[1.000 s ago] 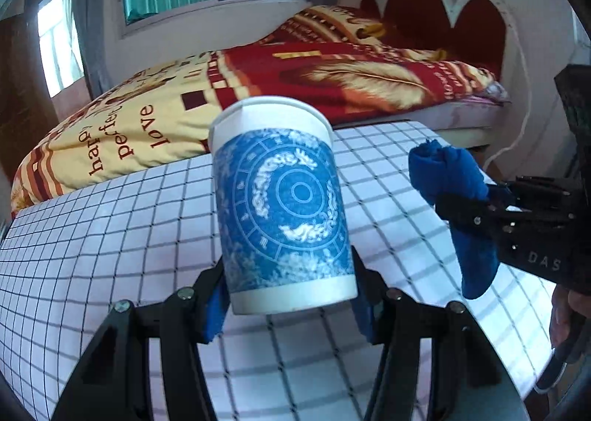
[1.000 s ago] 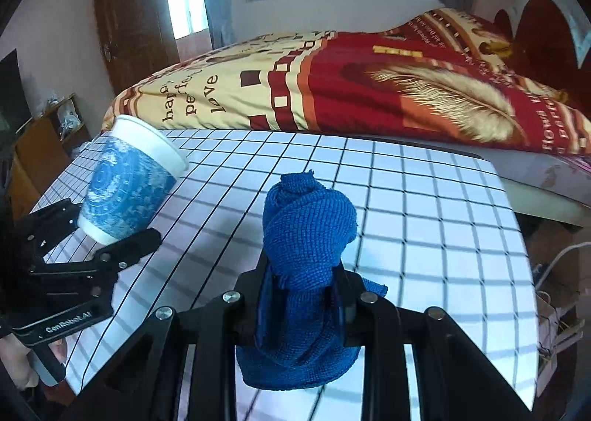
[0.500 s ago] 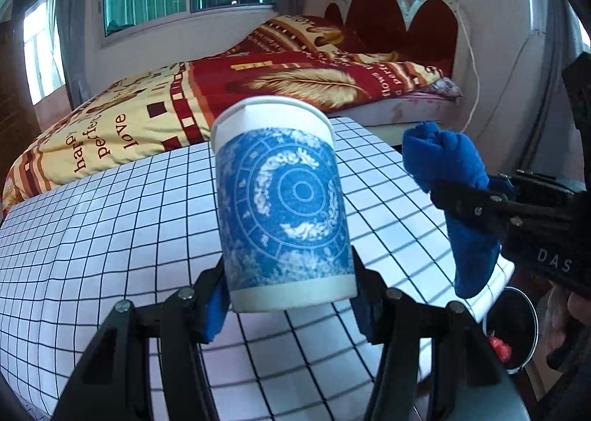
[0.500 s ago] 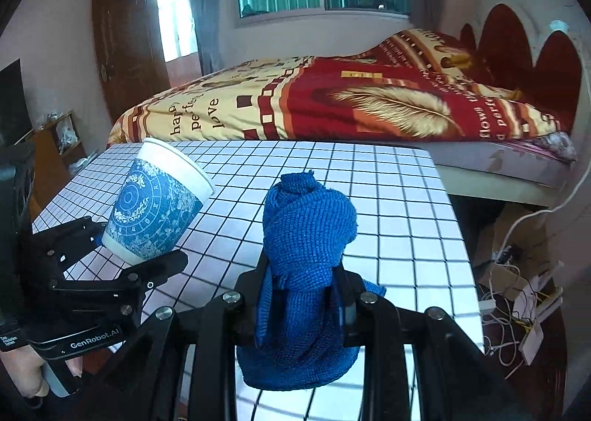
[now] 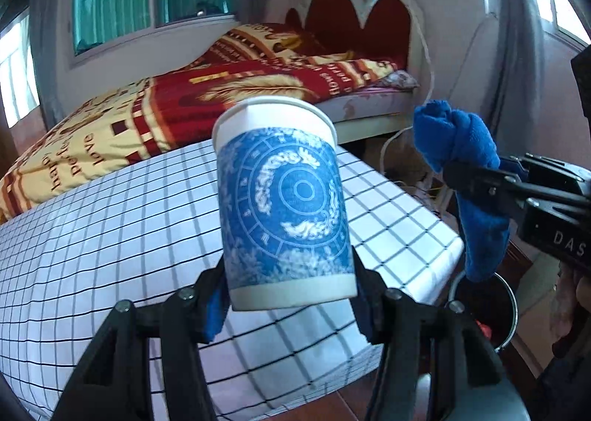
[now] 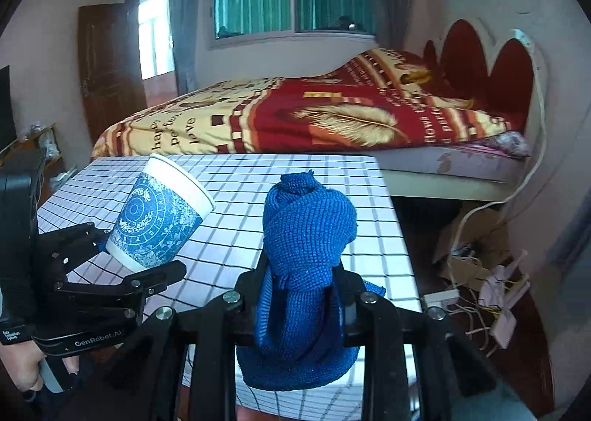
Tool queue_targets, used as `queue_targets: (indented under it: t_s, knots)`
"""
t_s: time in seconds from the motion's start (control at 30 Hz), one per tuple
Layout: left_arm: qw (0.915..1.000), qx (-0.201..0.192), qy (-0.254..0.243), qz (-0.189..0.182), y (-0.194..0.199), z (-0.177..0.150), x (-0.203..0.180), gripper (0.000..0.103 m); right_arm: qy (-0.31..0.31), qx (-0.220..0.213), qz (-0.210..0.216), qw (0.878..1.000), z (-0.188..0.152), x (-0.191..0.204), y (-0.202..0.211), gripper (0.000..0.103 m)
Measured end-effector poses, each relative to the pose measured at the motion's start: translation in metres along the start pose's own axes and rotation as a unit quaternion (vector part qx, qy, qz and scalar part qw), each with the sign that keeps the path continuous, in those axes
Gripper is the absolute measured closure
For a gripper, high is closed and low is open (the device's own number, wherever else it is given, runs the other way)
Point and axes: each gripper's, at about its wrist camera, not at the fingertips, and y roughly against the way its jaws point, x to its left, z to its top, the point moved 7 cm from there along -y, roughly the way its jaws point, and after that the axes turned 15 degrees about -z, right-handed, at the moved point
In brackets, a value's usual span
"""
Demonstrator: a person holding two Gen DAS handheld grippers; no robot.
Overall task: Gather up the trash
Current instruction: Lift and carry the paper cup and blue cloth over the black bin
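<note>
The left tool (image 5: 290, 301) clamps a paper cup (image 5: 282, 203) low on its base, upright above the counter's (image 5: 110, 236) edge; the right tool (image 6: 301, 304) pinches a bunched blue cloth (image 6: 306, 236) at mid-length, likely to carry both toward the dark bin (image 5: 491, 306) below. The cup is white with a blue circular print.

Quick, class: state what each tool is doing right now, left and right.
Left tool: closed on the paper cup.
Right tool: closed on the blue cloth.
</note>
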Motion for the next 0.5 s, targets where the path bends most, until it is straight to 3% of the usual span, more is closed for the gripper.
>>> queue_targets:
  t_s: [0.5]
  knots:
    - [0.9957, 0.017, -0.043, -0.08, -0.034, -0.008, -0.097, 0.047, -0.052, 0.005, -0.072, 0.996, -0.055, -0.105, 0.038, 0.074]
